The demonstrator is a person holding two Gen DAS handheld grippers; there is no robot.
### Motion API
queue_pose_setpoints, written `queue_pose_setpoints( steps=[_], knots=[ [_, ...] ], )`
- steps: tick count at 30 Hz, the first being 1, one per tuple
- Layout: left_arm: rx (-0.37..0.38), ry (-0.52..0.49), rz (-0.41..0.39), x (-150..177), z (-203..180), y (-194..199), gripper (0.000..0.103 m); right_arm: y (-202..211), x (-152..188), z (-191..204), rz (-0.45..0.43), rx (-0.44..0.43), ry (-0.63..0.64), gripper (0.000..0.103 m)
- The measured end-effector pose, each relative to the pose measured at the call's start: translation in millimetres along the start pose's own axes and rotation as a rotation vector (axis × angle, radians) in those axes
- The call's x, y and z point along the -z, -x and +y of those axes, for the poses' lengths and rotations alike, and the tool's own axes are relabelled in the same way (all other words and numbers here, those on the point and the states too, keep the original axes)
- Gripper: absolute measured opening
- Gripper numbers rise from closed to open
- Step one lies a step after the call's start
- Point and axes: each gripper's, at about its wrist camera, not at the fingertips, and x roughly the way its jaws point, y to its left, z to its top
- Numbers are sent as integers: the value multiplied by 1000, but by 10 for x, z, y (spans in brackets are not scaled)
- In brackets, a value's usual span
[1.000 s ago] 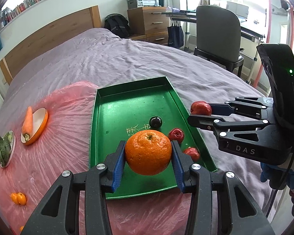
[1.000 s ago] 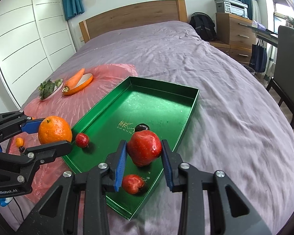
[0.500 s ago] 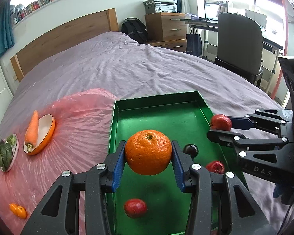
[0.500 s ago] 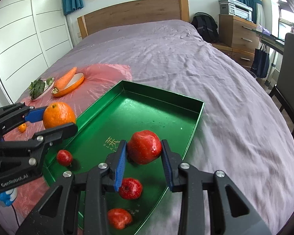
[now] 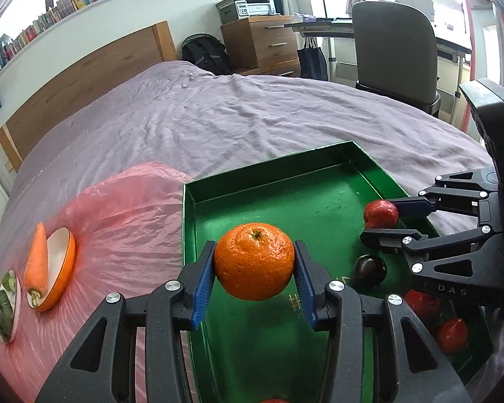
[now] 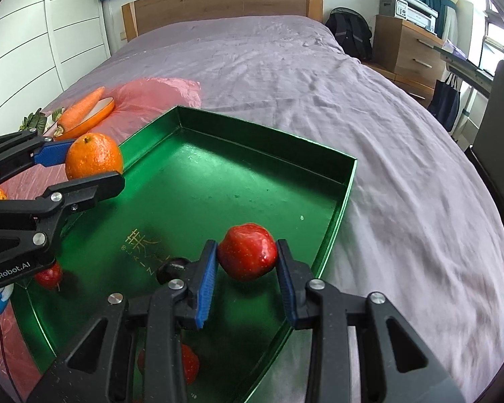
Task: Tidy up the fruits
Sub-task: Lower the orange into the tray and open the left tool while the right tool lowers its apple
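Note:
My left gripper (image 5: pixel 254 278) is shut on an orange (image 5: pixel 254 261) and holds it above the left part of the green tray (image 5: pixel 268 171). My right gripper (image 6: pixel 247 275) is shut on a red apple (image 6: pixel 246 256) above the tray's right side (image 6: pixel 347 181). In the left wrist view the right gripper (image 5: pixel 384 221) and its apple (image 5: pixel 380 214) show at the right. In the right wrist view the left gripper (image 6: pixel 84 168) and orange (image 6: pixel 94 159) show at the left. A dark plum (image 5: pixel 370 268) and small red fruits (image 5: pixel 451 334) lie in the tray.
The tray sits on a purple bedsheet (image 5: pixel 218 117). On a pink plastic sheet (image 5: pixel 117 218) to the left are a carrot (image 5: pixel 37 262) on an orange dish and a plate of greens (image 5: pixel 0 305). A chair (image 5: pixel 396 50) stands beyond the bed.
Both grippers have moved forward over the tray, each still holding its fruit. The tray's far end is now closer, and the loose fruits lie nearer to me.

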Motion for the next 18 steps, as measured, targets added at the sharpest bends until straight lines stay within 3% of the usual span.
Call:
queue_pose_setpoints(
  steps=[12,18],
  knots=[
    [98,66,44,143,103,-113,39,-159,-27,87,-16,7,61,63],
    [86,76,74,254,60,-120,39,-186,-35,155,-22,2,108,63]
  ],
)
